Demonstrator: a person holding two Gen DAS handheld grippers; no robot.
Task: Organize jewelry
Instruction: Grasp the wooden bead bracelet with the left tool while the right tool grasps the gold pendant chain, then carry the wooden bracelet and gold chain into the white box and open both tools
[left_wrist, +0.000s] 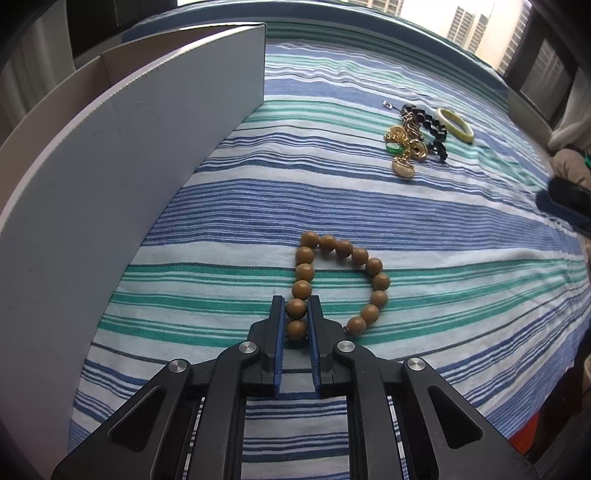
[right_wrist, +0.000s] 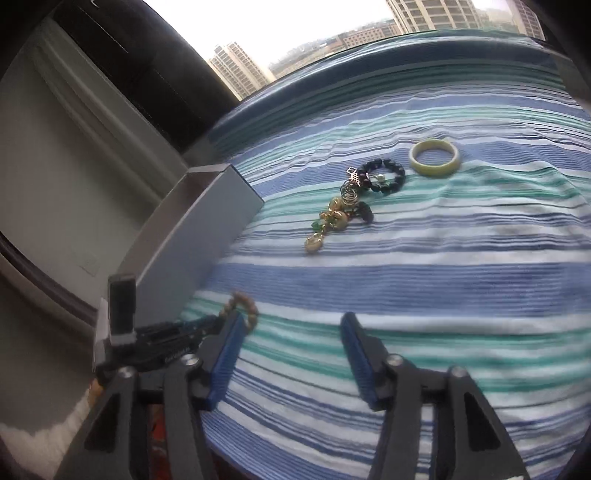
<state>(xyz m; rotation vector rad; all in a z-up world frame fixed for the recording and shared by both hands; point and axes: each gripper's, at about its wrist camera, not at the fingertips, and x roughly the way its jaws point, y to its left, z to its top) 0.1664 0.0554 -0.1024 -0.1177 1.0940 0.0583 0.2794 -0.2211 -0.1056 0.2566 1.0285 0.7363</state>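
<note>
A brown wooden bead bracelet (left_wrist: 343, 251) lies on the striped cloth (left_wrist: 406, 229), right beside the wall of the grey box (left_wrist: 147, 147). My left gripper (left_wrist: 295, 301) is shut on two beads at the bracelet's near end; the rest of the loop rests on the cloth. The right wrist view shows this gripper (right_wrist: 218, 321) low at the left, with the bracelet (right_wrist: 240, 306) at its tips. My right gripper (right_wrist: 292, 319) hangs open over bare cloth with nothing between its blue pads (right_wrist: 225, 354).
Farther back lie a gold charm cluster (right_wrist: 334, 219), a black bead bracelet (right_wrist: 399, 175) and a pale green bangle (right_wrist: 436, 170), close together. The open grey box (right_wrist: 199, 236) stands at the cloth's left edge. A window runs behind the table.
</note>
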